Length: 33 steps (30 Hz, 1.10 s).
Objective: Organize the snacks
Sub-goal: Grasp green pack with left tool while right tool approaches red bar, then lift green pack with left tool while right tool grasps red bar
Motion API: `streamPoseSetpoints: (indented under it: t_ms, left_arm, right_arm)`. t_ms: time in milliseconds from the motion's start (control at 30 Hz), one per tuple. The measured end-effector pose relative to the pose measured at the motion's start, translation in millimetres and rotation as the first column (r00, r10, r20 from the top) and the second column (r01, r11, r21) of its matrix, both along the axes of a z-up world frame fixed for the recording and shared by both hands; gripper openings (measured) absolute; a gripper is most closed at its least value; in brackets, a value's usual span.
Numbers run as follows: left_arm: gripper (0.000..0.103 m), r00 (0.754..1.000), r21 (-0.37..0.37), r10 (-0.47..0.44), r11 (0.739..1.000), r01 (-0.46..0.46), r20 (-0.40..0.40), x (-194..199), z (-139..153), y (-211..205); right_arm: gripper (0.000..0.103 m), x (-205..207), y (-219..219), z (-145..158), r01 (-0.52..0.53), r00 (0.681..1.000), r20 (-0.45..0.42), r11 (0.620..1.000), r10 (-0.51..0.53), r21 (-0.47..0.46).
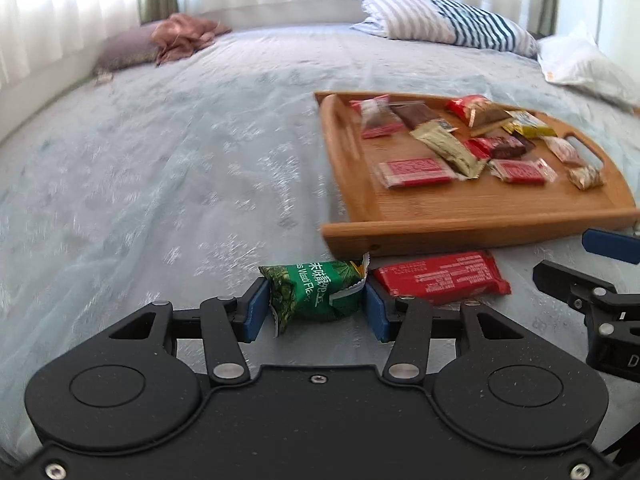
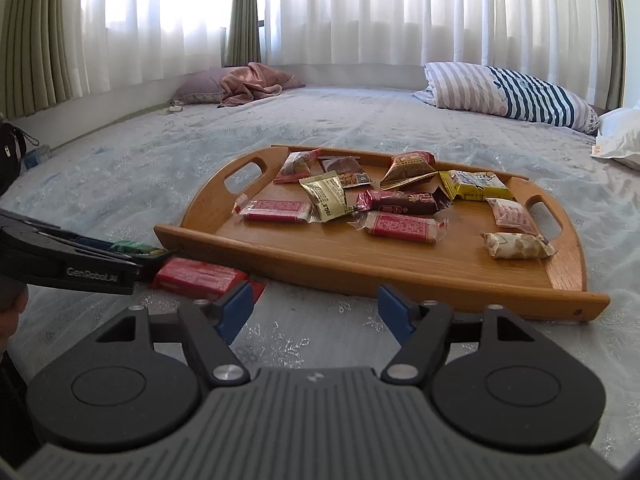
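My left gripper (image 1: pixel 315 303) is shut on a green snack packet (image 1: pixel 316 290) just above the bedspread, in front of the near left corner of a wooden tray (image 1: pixel 440 232). A red snack bar (image 1: pixel 442 277) lies on the bed beside it, against the tray's front edge. The tray (image 2: pixel 360 264) holds several wrapped snacks (image 2: pixel 400 226). My right gripper (image 2: pixel 316 308) is open and empty, low over the bed in front of the tray. The red bar (image 2: pixel 196 276) lies left of it. The left gripper (image 2: pixel 76 260) with the green packet (image 2: pixel 130 246) shows at the left edge.
The bed is covered by a pale blue bedspread (image 1: pixel 160 184). A striped pillow (image 2: pixel 508 94) and a white pillow (image 2: pixel 620 136) lie at the far right. A mauve pillow with a pink cloth (image 2: pixel 248 82) lies at the far left. White curtains hang behind.
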State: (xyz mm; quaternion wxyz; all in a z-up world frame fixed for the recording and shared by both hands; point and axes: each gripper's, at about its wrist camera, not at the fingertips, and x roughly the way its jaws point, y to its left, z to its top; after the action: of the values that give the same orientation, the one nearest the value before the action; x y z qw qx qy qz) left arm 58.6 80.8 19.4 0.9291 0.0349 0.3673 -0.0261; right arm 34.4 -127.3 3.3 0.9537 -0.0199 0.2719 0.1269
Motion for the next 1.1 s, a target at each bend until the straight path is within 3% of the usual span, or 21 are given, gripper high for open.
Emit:
streamPoseSetpoints:
  t_ms: [233,400,700,867,933,967,1000,1100]
  left_arm:
    - [0.048,0.995,-0.130,-0.100,0.987,0.098,-0.007,-6,6,-9]
    - [0.049,0.999,-0.104,-0.044,0.994,0.045,0.015,-11,15,2]
    - [0.049,0.998,-0.106,0.034,0.994,-0.029,0.046,-14,27,31]
    - [0.049,0.998,-0.120,0.039,0.992,-0.033,0.051,-14,29,35]
    - [0.049,0.998,-0.124,0.036,0.992,-0.030,0.049,-13,29,33]
    - [0.049,0.998,-0.126,0.034,0.992,-0.028,0.049,-13,29,32]
    - [0.049,0.998,-0.129,0.030,0.991,-0.023,0.048,-13,29,30]
    - [0.049,0.999,-0.136,0.012,0.991,-0.005,0.048,-12,29,24]
  right_arm:
    - [0.083,-1,2,-4,-0.002,1.000,-0.021,1.000,0.003,0.023]
    - [0.090,-1,12,-5,-0.011,1.000,-0.015,0.999,0.012,0.040]
    - [0.090,6,63,-10,0.019,0.999,0.034,1.000,-0.019,-0.010]
    - [0.090,13,78,-15,0.045,0.999,0.007,0.998,-0.045,-0.035]
    - [0.084,13,80,-17,0.047,0.999,0.006,0.998,-0.047,-0.049]
    - [0.073,12,79,-17,0.053,0.999,0.009,0.997,-0.052,-0.049]
    - [0.069,11,77,-17,0.057,0.998,0.011,0.997,-0.056,-0.044]
    - [0.067,7,70,-15,0.059,0.998,0.019,0.998,-0.059,-0.020]
